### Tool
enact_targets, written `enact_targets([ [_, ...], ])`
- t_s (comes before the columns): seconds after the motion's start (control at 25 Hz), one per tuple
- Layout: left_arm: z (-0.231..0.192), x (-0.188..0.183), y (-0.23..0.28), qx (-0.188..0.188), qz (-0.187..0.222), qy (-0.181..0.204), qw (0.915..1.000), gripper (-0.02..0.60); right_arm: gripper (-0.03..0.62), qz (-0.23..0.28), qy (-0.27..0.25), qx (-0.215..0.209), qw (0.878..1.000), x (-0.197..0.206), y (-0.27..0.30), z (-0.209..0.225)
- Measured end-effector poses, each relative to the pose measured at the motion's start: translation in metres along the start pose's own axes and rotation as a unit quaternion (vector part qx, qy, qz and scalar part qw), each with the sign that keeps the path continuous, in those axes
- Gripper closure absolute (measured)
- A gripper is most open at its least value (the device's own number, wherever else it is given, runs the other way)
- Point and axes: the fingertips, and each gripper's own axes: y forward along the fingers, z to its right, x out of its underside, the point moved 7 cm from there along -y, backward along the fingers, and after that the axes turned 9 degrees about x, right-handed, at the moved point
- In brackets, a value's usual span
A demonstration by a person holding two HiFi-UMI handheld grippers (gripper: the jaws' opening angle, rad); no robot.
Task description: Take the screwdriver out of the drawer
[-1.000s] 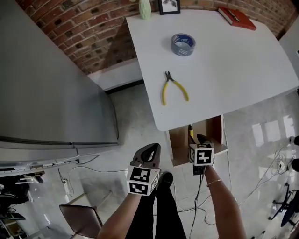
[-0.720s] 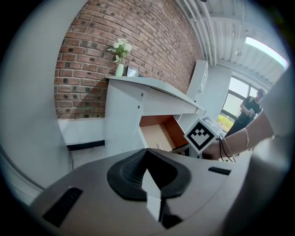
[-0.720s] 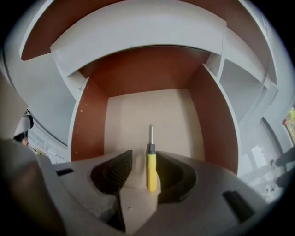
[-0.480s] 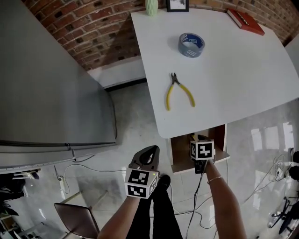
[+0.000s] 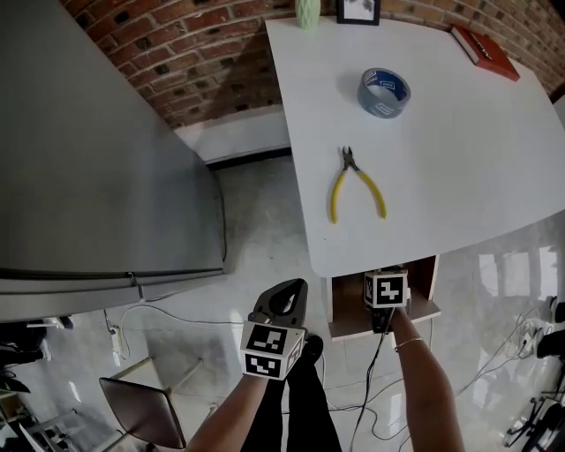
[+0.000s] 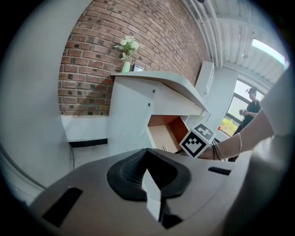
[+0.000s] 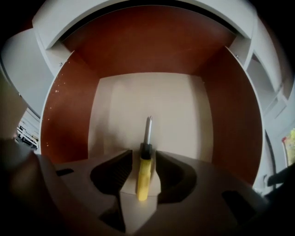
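The screwdriver (image 7: 144, 173) has a yellow handle, a black collar and a bare metal shaft pointing into the drawer. In the right gripper view my right gripper (image 7: 144, 159) is shut on its handle, just above the pale drawer floor (image 7: 152, 97). The head view shows the open wooden drawer (image 5: 341, 305) under the white table's (image 5: 459, 177) near edge, with the right gripper (image 5: 386, 281) over it and the screwdriver hidden beneath the marker cube. My left gripper (image 5: 284, 298) hangs shut and empty over the floor, left of the drawer; its own view shows its jaws (image 6: 148, 169) together.
On the table lie yellow-handled pliers (image 5: 355, 187), a roll of grey tape (image 5: 384, 92) and a red book (image 5: 486, 52). A vase (image 5: 307, 11) and a picture frame (image 5: 357, 11) stand by the brick wall. A grey cabinet (image 5: 88, 159) fills the left. Cables cross the floor by a chair (image 5: 141, 410).
The head view has shifted, so the table sits lower and further right. The right gripper's cube now covers the yellow handle that showed in the drawer a second ago. The left gripper barely moved.
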Motion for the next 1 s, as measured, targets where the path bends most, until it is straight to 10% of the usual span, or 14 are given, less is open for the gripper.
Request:
enact_targets([
  [1.0,-0.013,-0.003,0.006,-0.005,0.004,-0.012,0.9999,0.591,0.449,-0.008,0.025,-0.031,0.999,-0.001,0.012,-0.009],
])
